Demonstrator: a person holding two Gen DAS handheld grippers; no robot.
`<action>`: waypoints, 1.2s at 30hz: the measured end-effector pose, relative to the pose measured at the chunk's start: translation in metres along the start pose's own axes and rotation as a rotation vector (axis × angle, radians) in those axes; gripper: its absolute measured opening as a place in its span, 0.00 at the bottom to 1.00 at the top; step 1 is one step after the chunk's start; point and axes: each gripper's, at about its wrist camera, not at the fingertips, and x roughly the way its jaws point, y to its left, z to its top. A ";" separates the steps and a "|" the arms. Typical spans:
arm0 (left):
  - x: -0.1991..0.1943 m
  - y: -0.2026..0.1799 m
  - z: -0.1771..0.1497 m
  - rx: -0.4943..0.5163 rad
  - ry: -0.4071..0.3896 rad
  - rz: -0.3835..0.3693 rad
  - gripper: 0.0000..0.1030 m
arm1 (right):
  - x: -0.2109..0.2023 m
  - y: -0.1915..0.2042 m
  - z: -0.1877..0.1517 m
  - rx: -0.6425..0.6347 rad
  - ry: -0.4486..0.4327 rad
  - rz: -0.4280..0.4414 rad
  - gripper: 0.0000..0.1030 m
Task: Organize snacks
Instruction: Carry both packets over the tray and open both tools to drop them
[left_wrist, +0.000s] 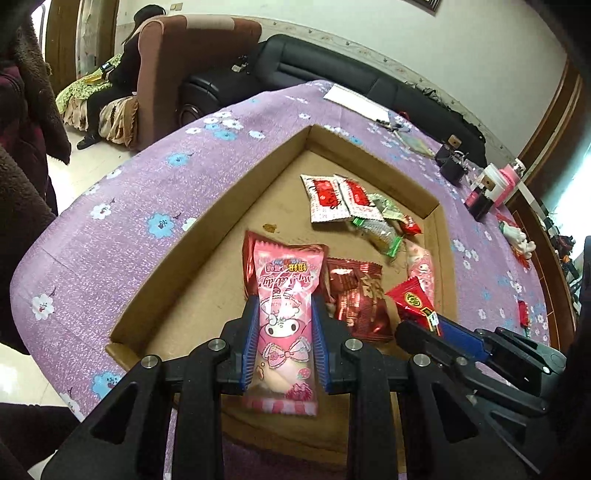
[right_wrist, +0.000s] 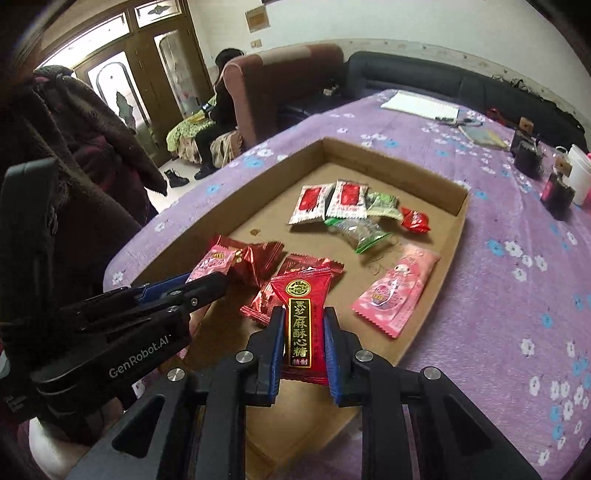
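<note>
Pinching a glossy pink packet (left_wrist: 284, 314), left gripper (left_wrist: 283, 343) hangs over the shallow cardboard tray's (left_wrist: 207, 236) near edge; right gripper (right_wrist: 304, 350) clamps a red foil candy (right_wrist: 300, 321); tray's left half bare.

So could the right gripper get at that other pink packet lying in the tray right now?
Probably not yet. The right gripper is shut on a red candy packet, so its jaws are full. The path to the pink packet in the cardboard tray looks clear otherwise.
</note>
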 end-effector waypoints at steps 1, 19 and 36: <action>0.002 0.000 0.001 0.002 0.000 0.007 0.23 | 0.004 0.000 0.001 0.001 0.010 -0.003 0.19; 0.004 -0.001 0.005 -0.017 0.009 0.015 0.24 | 0.020 -0.010 0.008 0.045 0.055 -0.050 0.19; -0.048 -0.022 0.006 0.040 -0.164 0.084 0.58 | 0.002 0.005 -0.004 0.025 0.007 0.026 0.32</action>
